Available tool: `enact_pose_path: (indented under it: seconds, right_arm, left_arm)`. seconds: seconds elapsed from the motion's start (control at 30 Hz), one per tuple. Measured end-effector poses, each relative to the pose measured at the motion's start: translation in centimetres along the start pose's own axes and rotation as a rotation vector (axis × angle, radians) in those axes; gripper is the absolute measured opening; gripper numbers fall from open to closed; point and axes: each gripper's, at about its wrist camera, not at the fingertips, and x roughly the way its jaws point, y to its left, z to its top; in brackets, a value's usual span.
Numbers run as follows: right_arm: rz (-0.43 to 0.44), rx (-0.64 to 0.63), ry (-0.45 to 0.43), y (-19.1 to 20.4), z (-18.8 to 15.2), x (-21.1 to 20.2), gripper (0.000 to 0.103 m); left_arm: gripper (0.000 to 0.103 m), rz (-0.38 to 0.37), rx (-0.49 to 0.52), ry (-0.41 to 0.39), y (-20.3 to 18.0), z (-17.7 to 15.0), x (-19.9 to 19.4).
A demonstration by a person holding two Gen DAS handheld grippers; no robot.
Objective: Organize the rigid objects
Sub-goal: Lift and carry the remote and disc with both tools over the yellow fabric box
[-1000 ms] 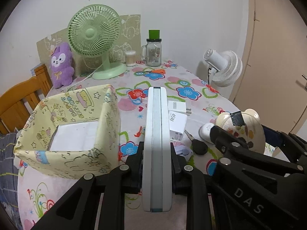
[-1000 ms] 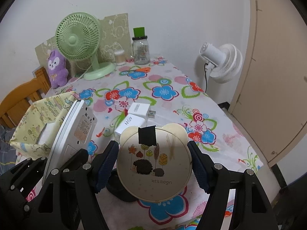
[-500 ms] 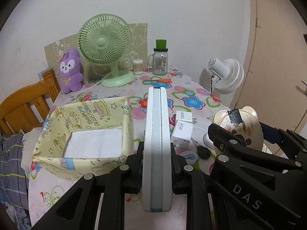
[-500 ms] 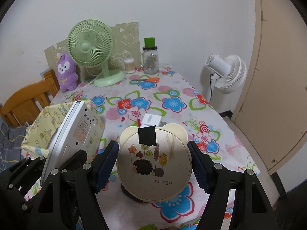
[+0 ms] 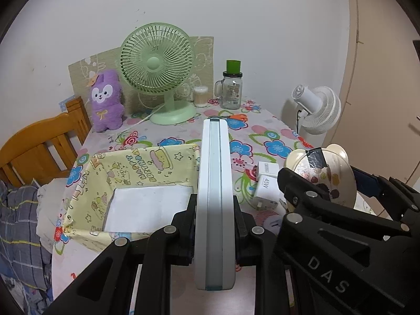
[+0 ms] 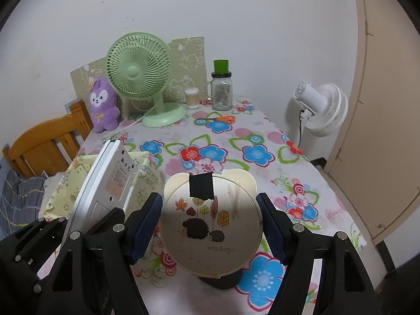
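The left tool [image 5: 214,225] is clamped on a thin white slab [image 5: 215,197] held on edge, its long axis pointing away toward the fans; its near end is cut off low. The right tool [image 6: 210,225] grips a round tin [image 6: 211,223], face toward us. Both tilt downward above the flowered surface [image 6: 236,136]. A yellow box [image 5: 131,173] sits beyond, partly hidden.
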Motion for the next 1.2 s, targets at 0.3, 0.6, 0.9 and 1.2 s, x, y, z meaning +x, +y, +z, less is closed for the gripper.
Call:
enact_pose_path:
  seconds: [0.3,0.6,0.9,1.2]
  right_arm:
    - [0.012,-0.028,0.005,2.8,1.0,0.9,0.075]
    - [0.050,-0.050,0.022,5.8,2.2,2.3,0.076]
    - [0.065,-0.066,0.039,7.7,2.7,3.8,0.076]
    - [0.071,-0.079,0.066,9.2,3.0,5.7,0.076]
  left_arm:
    - [0.020,0.020,-0.020,0.004,2.3,0.5,0.3]
    - [0.020,0.033,-0.034,0.016,4.4,1.1,0.9]
    - [0.020,0.055,-0.045,0.027,6.3,1.4,1.9]
    - [0.020,0.068,-0.049,0.054,8.0,1.8,3.5]
